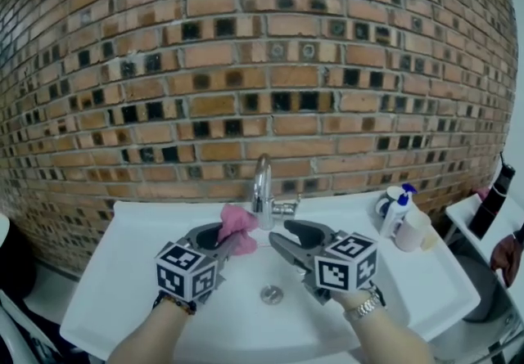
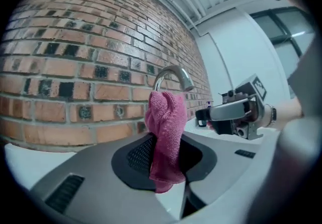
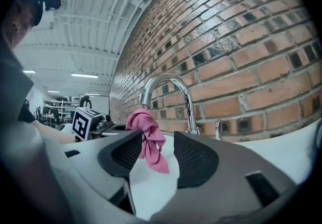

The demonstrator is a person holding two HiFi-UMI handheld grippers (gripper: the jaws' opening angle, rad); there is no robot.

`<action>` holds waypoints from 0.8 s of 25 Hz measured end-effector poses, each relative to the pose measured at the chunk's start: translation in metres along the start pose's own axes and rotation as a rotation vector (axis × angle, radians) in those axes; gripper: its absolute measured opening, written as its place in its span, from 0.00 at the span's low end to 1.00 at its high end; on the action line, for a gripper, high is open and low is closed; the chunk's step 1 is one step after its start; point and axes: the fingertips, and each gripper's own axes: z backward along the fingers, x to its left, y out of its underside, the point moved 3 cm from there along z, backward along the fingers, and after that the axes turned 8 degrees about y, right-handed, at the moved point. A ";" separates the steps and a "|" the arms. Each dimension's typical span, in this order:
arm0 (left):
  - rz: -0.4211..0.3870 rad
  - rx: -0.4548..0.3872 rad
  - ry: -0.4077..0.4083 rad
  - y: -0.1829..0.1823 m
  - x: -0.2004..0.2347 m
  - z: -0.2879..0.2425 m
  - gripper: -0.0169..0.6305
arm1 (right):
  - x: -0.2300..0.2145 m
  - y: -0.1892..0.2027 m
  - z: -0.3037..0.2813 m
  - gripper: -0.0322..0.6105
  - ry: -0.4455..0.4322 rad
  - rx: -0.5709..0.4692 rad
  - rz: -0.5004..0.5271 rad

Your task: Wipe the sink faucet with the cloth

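A pink cloth is pinched in my left gripper, which is shut on it just left of the chrome faucet. In the left gripper view the cloth stands up between the jaws, with the faucet spout behind it. My right gripper is open and holds nothing, right of the cloth and below the faucet handle. In the right gripper view the cloth hangs beyond its open jaws, under the curved faucet.
The white sink has a drain below the grippers. A spray bottle and a white cup stand at the sink's right rear. The brick wall rises right behind the faucet. A dark bottle stands at far right.
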 end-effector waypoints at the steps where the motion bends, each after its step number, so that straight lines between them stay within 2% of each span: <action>1: -0.005 0.017 -0.021 0.003 0.006 -0.003 0.16 | -0.002 0.000 0.001 0.35 0.028 -0.001 0.013; 3: -0.011 0.050 -0.053 0.006 0.016 -0.010 0.17 | -0.006 -0.001 0.003 0.27 0.088 -0.008 0.038; 8: -0.010 0.091 -0.105 0.003 0.035 -0.031 0.17 | -0.017 -0.003 0.011 0.21 0.173 -0.031 -0.014; 14: -0.006 0.130 -0.146 -0.002 0.061 -0.064 0.17 | -0.017 0.000 0.014 0.21 0.176 -0.026 -0.009; 20: -0.070 0.171 -0.102 -0.005 0.077 -0.090 0.17 | -0.020 -0.005 0.019 0.21 0.171 -0.043 0.003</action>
